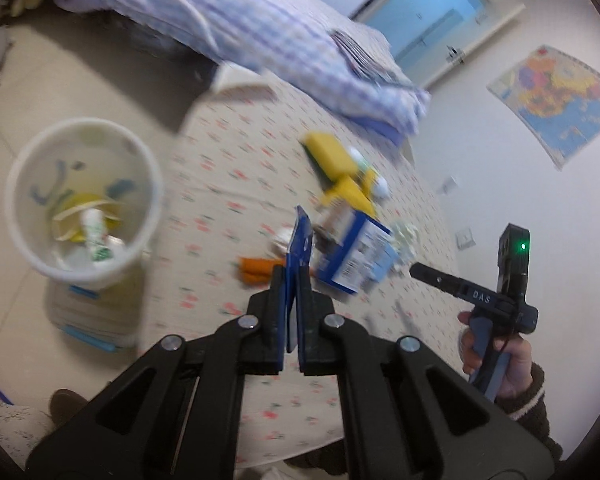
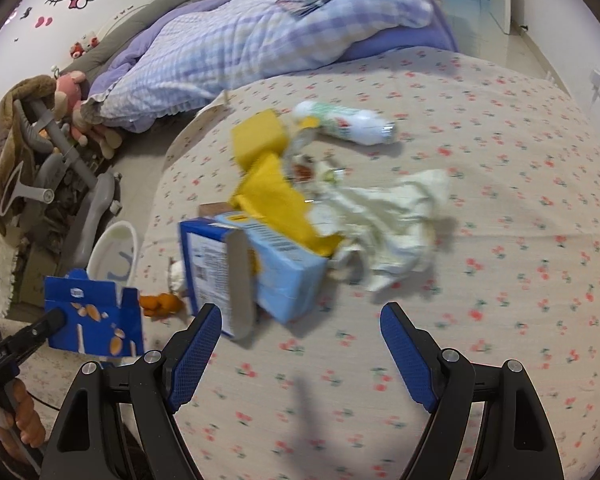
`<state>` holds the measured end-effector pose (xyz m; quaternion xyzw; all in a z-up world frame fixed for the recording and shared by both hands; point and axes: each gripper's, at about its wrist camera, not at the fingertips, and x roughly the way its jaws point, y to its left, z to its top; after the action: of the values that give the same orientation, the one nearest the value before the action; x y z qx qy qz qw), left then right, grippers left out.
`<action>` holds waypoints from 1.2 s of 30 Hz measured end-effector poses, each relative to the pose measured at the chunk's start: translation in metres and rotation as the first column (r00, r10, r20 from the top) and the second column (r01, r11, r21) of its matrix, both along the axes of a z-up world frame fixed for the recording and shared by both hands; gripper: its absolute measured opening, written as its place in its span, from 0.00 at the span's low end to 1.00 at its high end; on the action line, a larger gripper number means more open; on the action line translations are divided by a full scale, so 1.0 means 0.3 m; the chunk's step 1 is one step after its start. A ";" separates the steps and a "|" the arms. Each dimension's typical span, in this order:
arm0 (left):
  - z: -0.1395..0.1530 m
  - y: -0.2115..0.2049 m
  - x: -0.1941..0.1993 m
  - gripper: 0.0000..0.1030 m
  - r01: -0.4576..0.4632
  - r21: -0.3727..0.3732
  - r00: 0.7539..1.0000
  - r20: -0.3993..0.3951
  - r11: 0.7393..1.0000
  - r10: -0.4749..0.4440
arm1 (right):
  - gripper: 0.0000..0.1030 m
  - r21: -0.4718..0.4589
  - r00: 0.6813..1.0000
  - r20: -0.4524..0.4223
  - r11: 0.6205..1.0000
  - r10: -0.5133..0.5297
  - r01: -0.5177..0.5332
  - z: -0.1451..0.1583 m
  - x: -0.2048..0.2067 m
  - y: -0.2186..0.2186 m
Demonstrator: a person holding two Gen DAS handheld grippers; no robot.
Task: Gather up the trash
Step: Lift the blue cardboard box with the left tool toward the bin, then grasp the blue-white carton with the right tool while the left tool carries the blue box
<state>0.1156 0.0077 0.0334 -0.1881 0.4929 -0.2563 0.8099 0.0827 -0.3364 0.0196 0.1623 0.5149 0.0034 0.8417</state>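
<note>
"DAS" printed on right gripper [image 1: 428, 274]. Left gripper [image 1: 291, 280] clamped on flattened dark blue carton [image 1: 300, 236], lifted above flowered bedspread [image 2: 500, 240]. Right gripper's jaws spread, empty, just short of light blue box [image 2: 260, 256]. White bin [image 1: 80, 208] left on floor.

A heap of trash is seen on a bed [image 2: 500, 240]: a carton [image 2: 260, 264] lies at the front, a crumpled cloth [image 2: 396, 216] to its right, a sponge [image 2: 260, 136] behind it and a bottle [image 2: 348, 122] beyond, toward the folded quilt [image 2: 228, 48] at the back. A flattened box [image 2: 96, 320] is held above the bed's left edge, with a peel [image 2: 160, 304] lying just right of it. A bin [image 1: 84, 204] stands on the floor left of the bed, with trash already in it.
</note>
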 end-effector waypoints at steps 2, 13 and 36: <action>0.005 0.052 0.003 0.05 -0.038 0.022 0.999 0.020 0.999 0.038 | 0.81 0.006 1.000 -0.008 1.000 0.012 -0.012 -0.007 0.031 0.053; -0.006 0.219 0.001 0.05 -0.135 0.082 0.990 0.054 0.987 0.131 | 0.80 -0.001 1.000 -0.024 1.000 -0.019 0.019 -0.050 0.160 0.235; 0.006 0.353 0.055 0.06 -0.294 0.178 0.953 0.129 0.939 0.274 | 0.58 -0.090 0.991 0.135 0.996 0.023 -0.011 0.075 0.180 0.419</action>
<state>0.1320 0.1137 0.0353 -0.1637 0.4413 -0.0966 0.8770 0.1368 -0.2108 0.0420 0.1197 0.4573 -0.0013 0.8812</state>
